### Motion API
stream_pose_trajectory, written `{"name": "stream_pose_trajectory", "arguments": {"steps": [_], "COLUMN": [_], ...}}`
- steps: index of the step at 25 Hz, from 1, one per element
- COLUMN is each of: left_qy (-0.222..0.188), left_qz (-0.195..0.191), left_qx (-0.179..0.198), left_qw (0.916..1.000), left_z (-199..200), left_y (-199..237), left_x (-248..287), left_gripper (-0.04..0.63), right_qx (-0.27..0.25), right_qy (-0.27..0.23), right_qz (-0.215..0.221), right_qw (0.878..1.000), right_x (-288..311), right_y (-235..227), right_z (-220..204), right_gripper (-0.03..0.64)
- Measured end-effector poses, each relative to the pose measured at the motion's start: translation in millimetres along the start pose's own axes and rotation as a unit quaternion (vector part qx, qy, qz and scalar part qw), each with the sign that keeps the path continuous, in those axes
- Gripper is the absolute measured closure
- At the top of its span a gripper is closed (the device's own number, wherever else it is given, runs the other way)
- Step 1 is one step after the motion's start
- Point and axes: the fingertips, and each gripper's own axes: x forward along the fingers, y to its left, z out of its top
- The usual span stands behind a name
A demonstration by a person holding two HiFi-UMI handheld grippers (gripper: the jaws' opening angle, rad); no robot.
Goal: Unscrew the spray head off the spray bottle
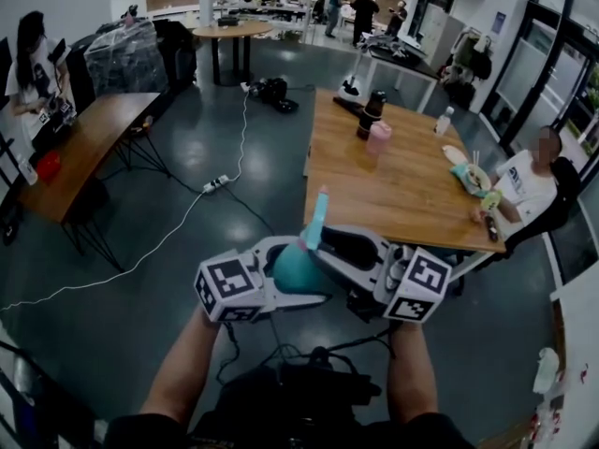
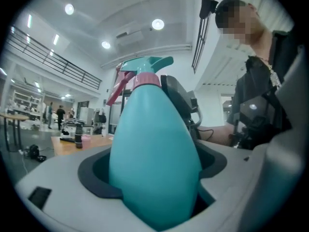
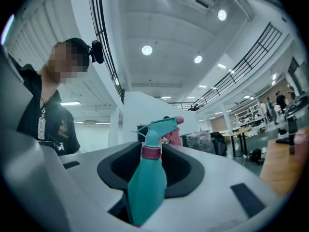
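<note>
Teal teardrop bottle, pink collar, teal spray head on, nozzle tip pink. Left tool clamps fat body; right tool pinches bottle too, midair.

Left claw and right claw face each other, both clamped on spray bottle.

The spray bottle is teal (collar pink).
</note>
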Motion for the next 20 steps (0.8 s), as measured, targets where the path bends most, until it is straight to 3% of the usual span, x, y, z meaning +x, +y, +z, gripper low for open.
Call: {"name": "stream_pose_trajectory", "arguments": {"steps": [5,9,12,16,20], "left_qy": [-0.005,0.001,0.010,0.025,0.032], "left_qz": [0.133,0.207,0.235,0.244,0.249], "left_qx": [0.014,0.030,0.033,0.039,0.043], "left_qw": [0.9910,0.9779,0.9715,0.9687,0.9671], "left_z": [1,-2,-6,-13,-15], "left_y": [41,57,62,63,66], "left_x": [-11,-16,-17,-13,-11], "left_gripper": [0.158,0.158,0.158,0.158,0.158], "right_qx": [0.000,0.001,0.001,0.007,0.000], "right_qy": [-0.010,-0.031,-0.033,-0.008,0.008], "right_qz": [-0.054,-0.099,-0.121,-0.139,-0.160], "right_qw": [0.998,0.995,0.992,0.990,0.987], "right_x": [6,13,19,27,29], "right_y": [-11,-18,-22,-28,-33], "right_z": [0,3,3,-7,-12], "right_gripper": [0.468,0.426,0.426,0.428,0.482]}}
